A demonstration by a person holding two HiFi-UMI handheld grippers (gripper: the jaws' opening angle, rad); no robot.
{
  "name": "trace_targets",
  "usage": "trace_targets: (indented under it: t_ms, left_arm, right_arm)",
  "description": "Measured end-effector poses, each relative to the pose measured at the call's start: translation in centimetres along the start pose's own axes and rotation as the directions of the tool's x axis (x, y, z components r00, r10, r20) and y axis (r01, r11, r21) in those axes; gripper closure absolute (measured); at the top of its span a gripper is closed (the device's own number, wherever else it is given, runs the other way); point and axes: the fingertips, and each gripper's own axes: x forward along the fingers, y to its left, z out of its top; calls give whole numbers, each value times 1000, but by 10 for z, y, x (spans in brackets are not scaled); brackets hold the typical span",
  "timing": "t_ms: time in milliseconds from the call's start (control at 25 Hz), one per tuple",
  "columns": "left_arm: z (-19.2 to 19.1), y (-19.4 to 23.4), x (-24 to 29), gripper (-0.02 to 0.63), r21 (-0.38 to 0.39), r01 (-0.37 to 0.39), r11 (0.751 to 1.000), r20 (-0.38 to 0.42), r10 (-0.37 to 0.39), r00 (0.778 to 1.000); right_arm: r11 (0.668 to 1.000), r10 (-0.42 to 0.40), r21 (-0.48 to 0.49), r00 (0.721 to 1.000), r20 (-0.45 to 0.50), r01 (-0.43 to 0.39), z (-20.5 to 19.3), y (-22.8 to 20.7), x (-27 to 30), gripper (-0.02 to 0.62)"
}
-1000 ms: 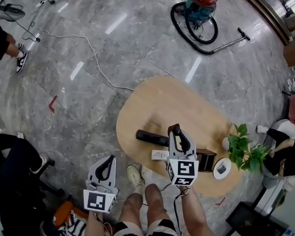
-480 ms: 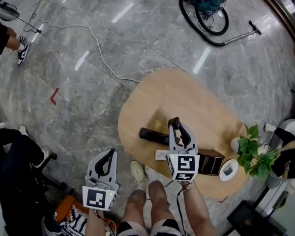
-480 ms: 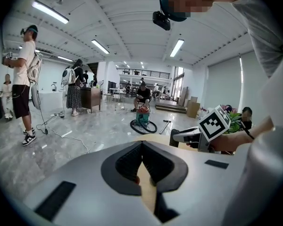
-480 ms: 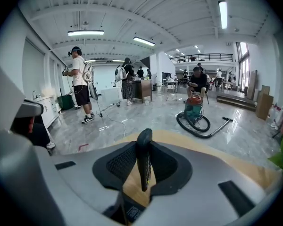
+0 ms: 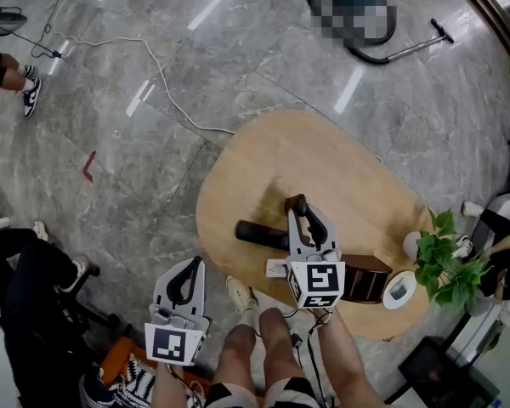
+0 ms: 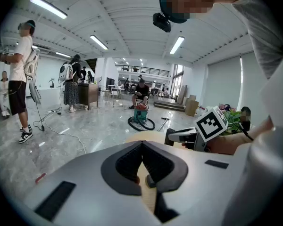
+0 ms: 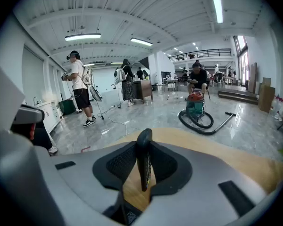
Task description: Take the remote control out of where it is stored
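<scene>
Held left gripper (image 6: pixel 141 144) clenched shut, empty, just short of oval table (image 5: pixel 323 164). Clamped remote control (image 7: pixel 143 161) upright in right gripper (image 5: pixel 300 208), up over the wood, apart from brown box (image 5: pixel 367 280). Spotted vacuum cleaner (image 7: pixel 196 109) far off.

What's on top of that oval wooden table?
A long black object, a small white item, a dark box, a potted plant and a white dish. The right tool, holding a remote, covers part of the box, so its inside is hidden.

Grey hand-held gripper (image 5: pixel 299 207), marker cube (image 5: pixel 316 284)
</scene>
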Motion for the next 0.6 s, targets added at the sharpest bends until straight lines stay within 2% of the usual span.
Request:
trace_targets:
  t_ms: [600]
  left_arm:
    - [-2, -19, 33, 601, -1, 46, 999, -26, -46, 999]
  right_arm:
    - [998, -15, 62, 1000, 17, 14, -6, -38, 1, 497]
